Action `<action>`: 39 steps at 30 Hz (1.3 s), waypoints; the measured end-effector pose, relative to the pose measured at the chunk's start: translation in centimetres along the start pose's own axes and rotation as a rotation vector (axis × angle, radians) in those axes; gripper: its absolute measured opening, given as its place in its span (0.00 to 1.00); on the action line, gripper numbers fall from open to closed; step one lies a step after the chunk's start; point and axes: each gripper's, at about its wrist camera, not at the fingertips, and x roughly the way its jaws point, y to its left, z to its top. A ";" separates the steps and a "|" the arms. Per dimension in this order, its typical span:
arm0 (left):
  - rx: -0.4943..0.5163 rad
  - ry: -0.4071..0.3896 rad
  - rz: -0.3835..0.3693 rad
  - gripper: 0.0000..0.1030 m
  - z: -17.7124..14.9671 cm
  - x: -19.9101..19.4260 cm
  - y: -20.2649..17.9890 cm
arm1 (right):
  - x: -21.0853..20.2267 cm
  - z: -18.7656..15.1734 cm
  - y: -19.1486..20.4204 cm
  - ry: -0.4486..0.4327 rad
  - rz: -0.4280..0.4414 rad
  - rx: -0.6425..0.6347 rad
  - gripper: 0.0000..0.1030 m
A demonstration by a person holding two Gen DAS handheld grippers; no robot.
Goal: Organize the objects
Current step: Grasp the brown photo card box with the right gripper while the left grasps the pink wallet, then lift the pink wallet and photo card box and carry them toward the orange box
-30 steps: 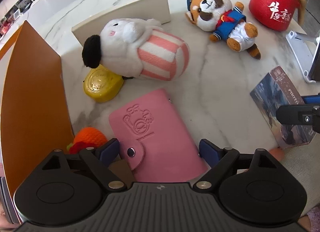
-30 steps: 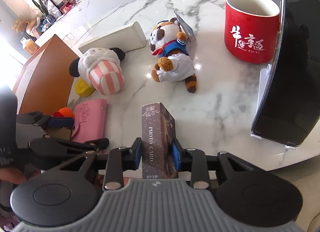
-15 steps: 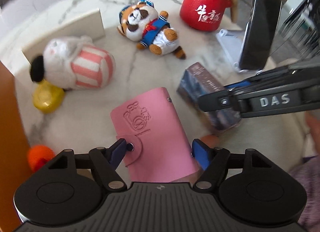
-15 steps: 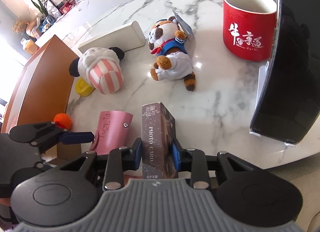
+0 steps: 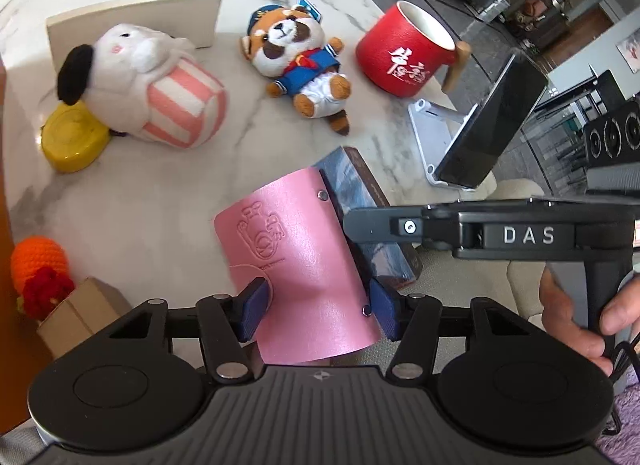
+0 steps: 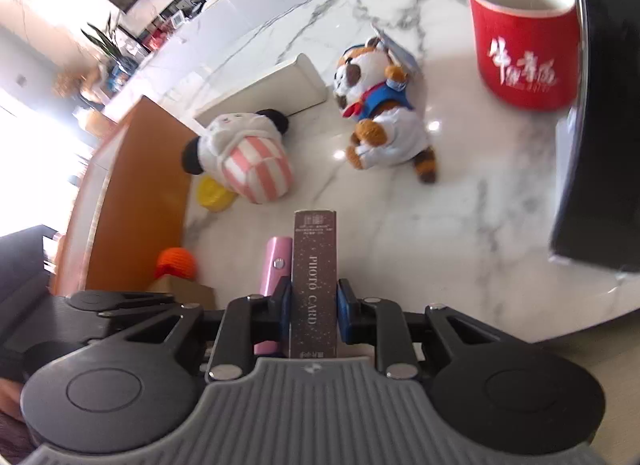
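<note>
Squeezes the pink wallet (image 5: 296,249) with the left gripper (image 5: 319,315), low in the middle of the left wrist view. Jaws closing, with a blue pad on each side edge. Bends the wallet into a curve and holds it up off the marble table (image 5: 160,193).

Pinches the photo card box (image 6: 314,265) tight with the right gripper (image 6: 313,311), low in the middle of the right wrist view. Keeps the box on its thin edge, just beside the wallet, maybe touching.

Farther up on the table: striped plush (image 5: 160,93) lying partly on a yellow tin (image 5: 72,141) at upper left, red panda plush (image 5: 296,53) on its back at top middle, red mug (image 5: 404,53) at upper right. Orange knitted toy (image 5: 38,261) at the left edge.
</note>
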 end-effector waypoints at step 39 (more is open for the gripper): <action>0.226 0.099 0.338 0.78 -3.7 -1.9 -0.4 | 3.1 -1.1 4.6 0.105 0.234 -0.034 0.24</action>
